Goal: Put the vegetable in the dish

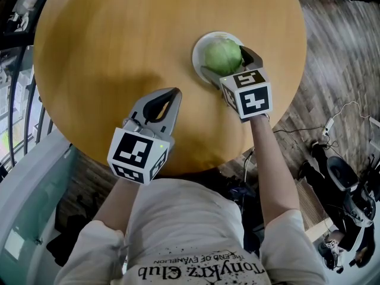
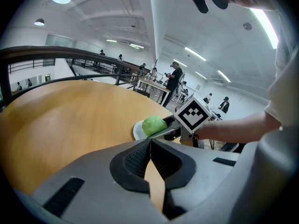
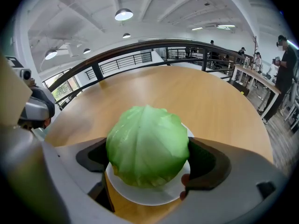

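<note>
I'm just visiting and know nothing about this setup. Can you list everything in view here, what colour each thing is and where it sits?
table: one, round, light wood, fills the middle.
dish: one, white, on the table's right part.
cabbage: one, green, over the dish.
railing: one, dark, curving behind the table.
ceiling lamps: several, white, overhead.
bystanders: several, in dark clothes, standing far off by desks.
floor: dark wood planks, right of the table.
left gripper: one, grey with a black-and-white marker cube, over the table's near edge, jaws together, empty.
right gripper: one, same build, jaws closed on the cabbage.
T-shirt: one, pale with print, at the bottom.
</note>
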